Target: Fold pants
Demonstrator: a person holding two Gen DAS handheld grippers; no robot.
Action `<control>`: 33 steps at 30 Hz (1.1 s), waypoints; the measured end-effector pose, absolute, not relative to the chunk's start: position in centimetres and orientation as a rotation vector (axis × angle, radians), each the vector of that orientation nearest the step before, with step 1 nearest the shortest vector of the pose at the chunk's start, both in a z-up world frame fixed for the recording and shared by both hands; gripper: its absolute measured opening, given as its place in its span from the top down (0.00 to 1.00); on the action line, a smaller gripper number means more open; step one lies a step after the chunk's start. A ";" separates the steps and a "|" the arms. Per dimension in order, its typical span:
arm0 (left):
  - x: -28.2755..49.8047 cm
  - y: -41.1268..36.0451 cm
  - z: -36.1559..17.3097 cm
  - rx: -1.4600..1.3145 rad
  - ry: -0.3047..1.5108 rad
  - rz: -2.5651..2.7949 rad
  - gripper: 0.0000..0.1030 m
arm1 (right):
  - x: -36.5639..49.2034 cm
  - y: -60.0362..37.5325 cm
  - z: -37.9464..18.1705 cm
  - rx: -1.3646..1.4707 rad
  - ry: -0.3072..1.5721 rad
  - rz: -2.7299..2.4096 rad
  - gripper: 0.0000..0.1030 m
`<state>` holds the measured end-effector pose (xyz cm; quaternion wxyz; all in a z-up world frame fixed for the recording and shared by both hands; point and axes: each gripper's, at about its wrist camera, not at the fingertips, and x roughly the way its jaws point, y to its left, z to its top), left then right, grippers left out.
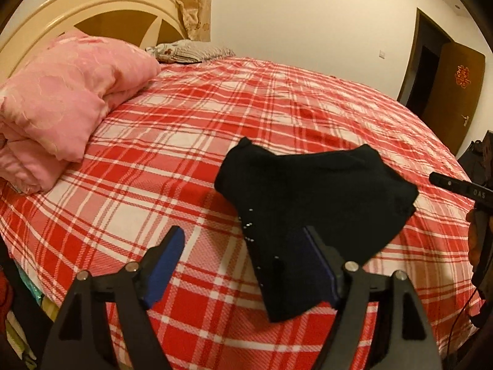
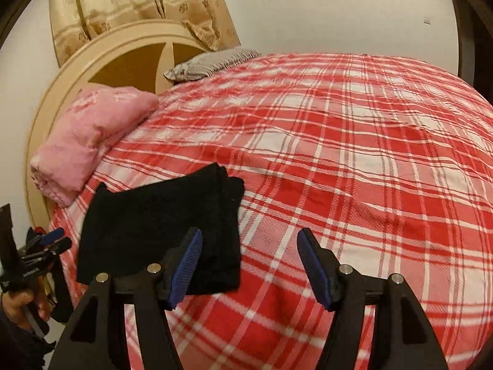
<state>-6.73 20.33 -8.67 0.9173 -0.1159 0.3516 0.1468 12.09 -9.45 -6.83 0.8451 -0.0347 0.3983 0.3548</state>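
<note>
Both tongs stand open and grip nothing: your left tongs (image 1: 243, 259) hang above the near left edge of the black pants (image 1: 311, 206), and your right tongs (image 2: 249, 262) are just off their right edge. That folded bundle lies on the plaid bed (image 2: 354, 141), below and between your tongs. Its far layers look loose and uneven, so I judge that a brush from a blue pad could drag a layer and undo the fold. Clear it cleanly.
</note>
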 end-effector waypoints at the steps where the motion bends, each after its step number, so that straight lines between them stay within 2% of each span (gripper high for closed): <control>1: -6.8 20.2 -8.4 -0.237 0.719 0.300 0.23 | 11.6 -9.6 -6.5 -0.070 0.833 0.748 0.36; 19: -10.0 15.2 -0.7 -0.187 0.522 0.204 0.22 | 0.7 -15.1 1.2 -0.128 0.653 0.754 0.36; 23: -10.7 14.5 0.3 -0.182 0.484 0.196 0.13 | -1.3 -16.8 2.6 -0.121 0.605 0.747 0.36; 33: -11.3 13.7 1.2 -0.167 0.457 0.186 0.13 | -3.5 -18.5 3.6 -0.125 0.563 0.711 0.36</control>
